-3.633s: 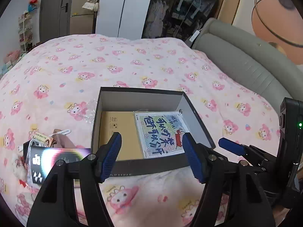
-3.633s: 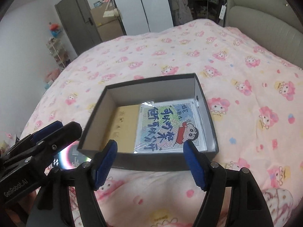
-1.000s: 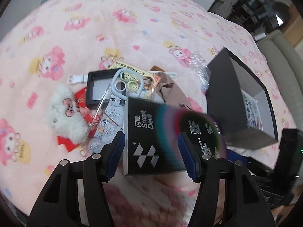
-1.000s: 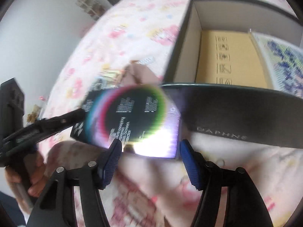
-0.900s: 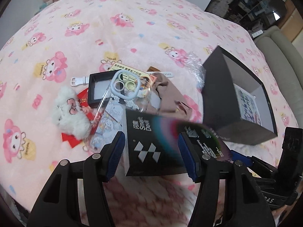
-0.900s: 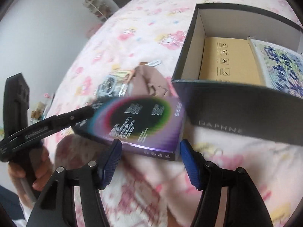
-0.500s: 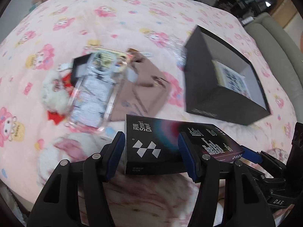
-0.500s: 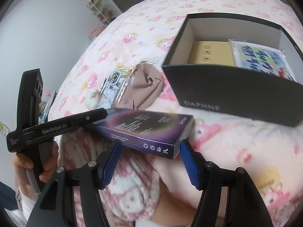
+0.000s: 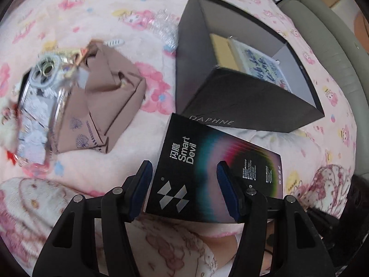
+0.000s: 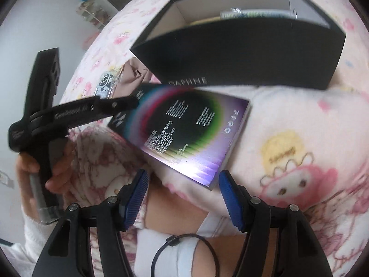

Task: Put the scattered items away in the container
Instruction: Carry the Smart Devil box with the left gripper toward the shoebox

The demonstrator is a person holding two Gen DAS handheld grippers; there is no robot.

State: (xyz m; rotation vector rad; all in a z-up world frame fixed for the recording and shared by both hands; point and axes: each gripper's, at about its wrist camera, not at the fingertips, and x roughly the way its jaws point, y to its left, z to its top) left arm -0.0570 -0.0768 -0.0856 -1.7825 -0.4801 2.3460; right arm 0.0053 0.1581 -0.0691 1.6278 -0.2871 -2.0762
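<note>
Scattered items lie on the bed (image 9: pixel 76 2), on a pink cartoon-print blanket, and the largest thing there is the container, a black shoebox (image 9: pixel 242 101) at the far right. It sits open-topped with no lid in the way, so things can be dropped straight in; a tan flat box and a printed card already lie on its floor. Its near wall, lettered DAPHNE, faces the person.

Next in size is the dark screen-protector box (image 9: pixel 214 173), held in the air just in front of that near wall, its far corner overlapping the lettering in the left wrist view. It is gripped at its left end, which leaves the long right end free and pointing towards the shoebox, probably so it can be carried over the wall and lowered in.

To the left of the shoebox lies a folded brown pouch (image 9: pixel 101 113), with a clear phone case (image 9: pixel 39 106) beside it and crinkled clear wrap (image 9: pixel 166 30) beyond; these are not yet tidied.

The left hand-held gripper (image 9: pixel 184 184) is about half open, its blue pads pressed on the two faces of the screen-protector box. The right hand-held gripper (image 10: pixel 183 198) stands wider, its pads clear of everything; it hovers just near of the box's right corner and holds nothing.
</note>
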